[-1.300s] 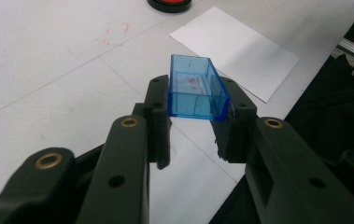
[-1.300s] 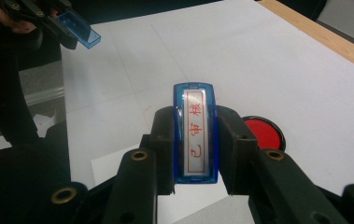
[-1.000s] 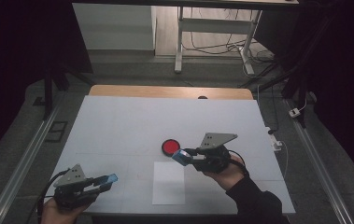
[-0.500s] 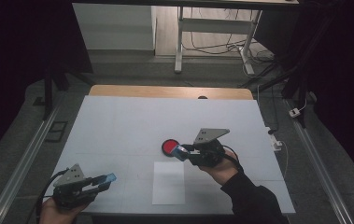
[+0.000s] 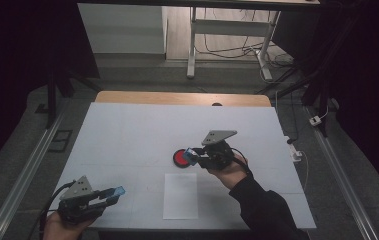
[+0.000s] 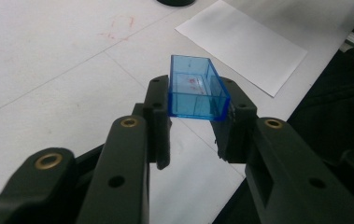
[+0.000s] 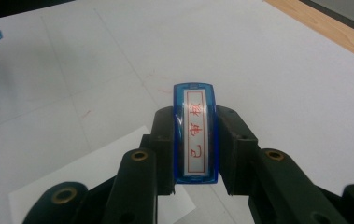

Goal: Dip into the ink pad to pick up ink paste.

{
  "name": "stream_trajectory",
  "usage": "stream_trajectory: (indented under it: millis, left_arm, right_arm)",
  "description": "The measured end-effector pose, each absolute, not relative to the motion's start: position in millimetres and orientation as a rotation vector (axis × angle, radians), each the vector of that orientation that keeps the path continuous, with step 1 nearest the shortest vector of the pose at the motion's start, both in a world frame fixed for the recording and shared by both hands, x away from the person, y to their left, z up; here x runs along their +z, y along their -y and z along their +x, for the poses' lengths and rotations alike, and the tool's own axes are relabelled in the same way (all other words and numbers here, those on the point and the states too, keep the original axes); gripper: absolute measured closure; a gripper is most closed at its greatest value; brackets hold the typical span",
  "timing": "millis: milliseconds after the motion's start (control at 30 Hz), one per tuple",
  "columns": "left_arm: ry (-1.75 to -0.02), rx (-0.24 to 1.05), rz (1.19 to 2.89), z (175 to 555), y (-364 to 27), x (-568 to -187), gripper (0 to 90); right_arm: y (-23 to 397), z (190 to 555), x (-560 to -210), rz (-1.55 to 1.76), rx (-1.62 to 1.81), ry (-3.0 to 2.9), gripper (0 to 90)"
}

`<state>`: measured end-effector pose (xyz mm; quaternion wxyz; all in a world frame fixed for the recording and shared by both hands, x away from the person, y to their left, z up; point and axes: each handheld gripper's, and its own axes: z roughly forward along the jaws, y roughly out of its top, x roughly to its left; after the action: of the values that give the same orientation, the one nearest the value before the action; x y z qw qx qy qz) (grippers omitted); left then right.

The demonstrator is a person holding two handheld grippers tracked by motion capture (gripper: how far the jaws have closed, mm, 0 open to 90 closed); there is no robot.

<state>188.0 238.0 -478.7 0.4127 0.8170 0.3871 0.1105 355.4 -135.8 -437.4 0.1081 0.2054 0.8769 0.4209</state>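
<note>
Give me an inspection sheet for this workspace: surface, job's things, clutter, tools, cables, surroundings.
Surface: white table top with faint red marks; wooden strip along the far edge.
Job's things: blue stamp with red characters on its face; clear blue cap; red ink pad; white paper sheet near the front edge.
Clutter: nothing seen.
Tools: left tool shut on the cap at the front left; right tool shut on the stamp, beside the ink pad.
Cables: black cable trails from the left tool; loose cables on the floor beyond.
Surroundings: dark room, metal rails at both sides, a white frame behind.
</note>
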Motion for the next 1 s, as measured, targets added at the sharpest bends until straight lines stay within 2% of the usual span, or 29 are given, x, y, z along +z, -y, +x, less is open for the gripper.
stream_trajectory:
  millis: [1000]
  left_arm:
    - [-0.996, 0.298, 2.053, 186.8, -242.7, -478.5, 68.4]
  right_arm:
    - [100.0, 398.9, -471.1, 0.648, 1.005, -2.664, 69.8]
